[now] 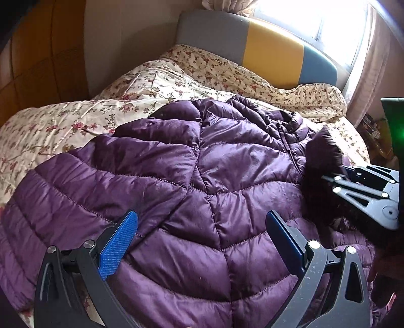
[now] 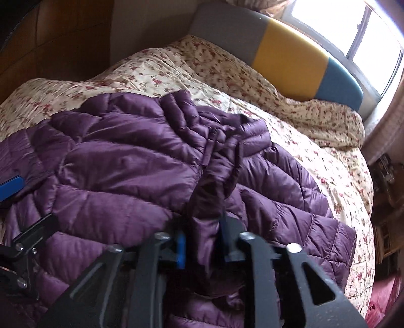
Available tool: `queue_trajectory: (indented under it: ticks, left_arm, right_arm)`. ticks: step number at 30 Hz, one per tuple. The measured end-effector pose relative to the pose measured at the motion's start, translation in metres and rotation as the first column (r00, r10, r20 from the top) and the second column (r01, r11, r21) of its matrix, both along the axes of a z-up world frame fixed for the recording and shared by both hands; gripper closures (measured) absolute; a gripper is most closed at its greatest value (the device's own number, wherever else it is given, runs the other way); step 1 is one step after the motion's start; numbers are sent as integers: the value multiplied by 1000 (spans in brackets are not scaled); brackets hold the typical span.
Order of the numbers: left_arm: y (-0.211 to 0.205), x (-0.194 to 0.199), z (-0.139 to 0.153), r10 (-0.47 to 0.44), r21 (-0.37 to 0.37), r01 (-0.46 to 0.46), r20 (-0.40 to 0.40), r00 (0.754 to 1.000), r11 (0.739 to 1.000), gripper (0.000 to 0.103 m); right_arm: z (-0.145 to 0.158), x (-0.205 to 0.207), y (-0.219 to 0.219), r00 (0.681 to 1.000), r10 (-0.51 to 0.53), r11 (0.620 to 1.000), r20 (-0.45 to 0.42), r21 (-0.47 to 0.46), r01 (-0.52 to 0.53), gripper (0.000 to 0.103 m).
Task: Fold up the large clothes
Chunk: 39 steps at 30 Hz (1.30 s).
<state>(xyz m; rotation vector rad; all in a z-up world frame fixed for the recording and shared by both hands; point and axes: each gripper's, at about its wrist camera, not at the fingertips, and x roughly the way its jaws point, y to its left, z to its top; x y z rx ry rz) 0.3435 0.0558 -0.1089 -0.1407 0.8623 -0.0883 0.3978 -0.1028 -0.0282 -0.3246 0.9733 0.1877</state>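
Note:
A purple quilted puffer jacket [image 1: 176,176] lies spread on the bed, its collar and zip toward the headboard. My left gripper [image 1: 202,217] hovers open just over the jacket's near part, blue pads wide apart with nothing between them. From the right, my right gripper [image 1: 328,181] reaches in at the dark fur trim [image 1: 320,156]. In the right wrist view, a bunched fold of the jacket [image 2: 113,164] near the zip stands between my right gripper's [image 2: 202,232] parted pads; the pads do not look pressed on it. The left gripper's blue pad [image 2: 11,185] shows at the left edge.
The bed carries a cream floral quilt [image 1: 75,113], bunched up by the grey, yellow and blue headboard [image 1: 272,55]. A bright window [image 1: 315,17] with curtains is behind it. A wooden wardrobe [image 1: 38,50] stands left; cluttered shelves [image 2: 386,171] stand right of the bed.

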Motion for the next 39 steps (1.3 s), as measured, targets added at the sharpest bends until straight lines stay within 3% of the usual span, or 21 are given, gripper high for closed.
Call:
queue_trajectory:
  ticks: [1, 6, 8, 13, 17, 21, 22, 24, 27, 30, 31, 33, 34, 35, 36, 38, 39]
  left_arm:
    - [0, -1, 1, 6, -1, -6, 1, 1000, 1000, 3]
    - [-4, -6, 10, 4, -3, -4, 17, 1000, 1000, 3]
    - [-6, -6, 12, 0, -14, 0, 14, 1000, 1000, 3]
    - [-16, -5, 18, -16, -39, 16, 13, 1000, 999, 3]
    - [-32, -3, 24, -51, -39, 52, 25, 998, 998, 3]
    - [-50, 4, 28, -95, -87, 97, 25, 995, 991, 3]
    - [-53, 5, 29, -100, -98, 102, 25, 995, 990, 3]
    - [-61, 7, 31, -107, -107, 109, 26, 994, 988, 3]
    - [-71, 12, 29, -122, -106, 122, 7, 993, 987, 3]
    - [-77, 23, 20, -131, -117, 126, -34, 991, 985, 4]
    - [-78, 27, 17, -132, -123, 126, -46, 990, 984, 7]
    - [-82, 38, 7, -147, -154, 130, -100, 984, 979, 34]
    - [-84, 42, 3, -152, -166, 131, -119, 981, 977, 39]
    - [-84, 42, 0, -156, -170, 134, -124, 980, 976, 51]
    - [-87, 42, -2, -163, -160, 143, -121, 979, 977, 70]
    - [-88, 40, -3, -164, -136, 149, -107, 981, 979, 89]
    - [-85, 37, -2, -160, -139, 146, -91, 983, 979, 93]
  right_arm:
    - [2, -3, 3, 1000, 7, 1000, 11, -8, -7, 53]
    - [9, -13, 0, 999, 11, 999, 34, -30, -10, 44]
    - [14, -18, -6, 999, -5, 1000, 44, -22, 6, 32]
    - [31, -36, -30, 996, -36, 999, 85, 10, 35, 15]
    - [40, -47, -58, 991, -91, 995, 96, 37, 87, 9]
    - [42, -53, -91, 985, -154, 987, 80, 67, 149, 7]
    - [43, -54, -95, 986, -154, 986, 67, 83, 148, 2]
    - [42, -59, -102, 992, -118, 983, 30, 143, 113, 2]
    - [37, -63, -108, 986, -153, 987, 60, 52, 150, 2]
    - [31, -60, -127, 972, -227, 974, 54, 42, 225, 3]
    - [30, -58, -134, 965, -255, 967, 56, 38, 253, 3]
    - [29, -54, -146, 956, -290, 957, 53, 33, 289, 3]
    - [28, -52, -152, 950, -310, 951, 48, 38, 308, 3]
    - [28, -49, -156, 946, -322, 947, 47, 38, 320, 3]
    - [27, -47, -160, 942, -332, 943, 48, 39, 331, 3]
    - [24, -45, -166, 935, -351, 936, 45, 49, 349, 3]
    - [23, -43, -169, 932, -360, 932, 39, 60, 358, 3]
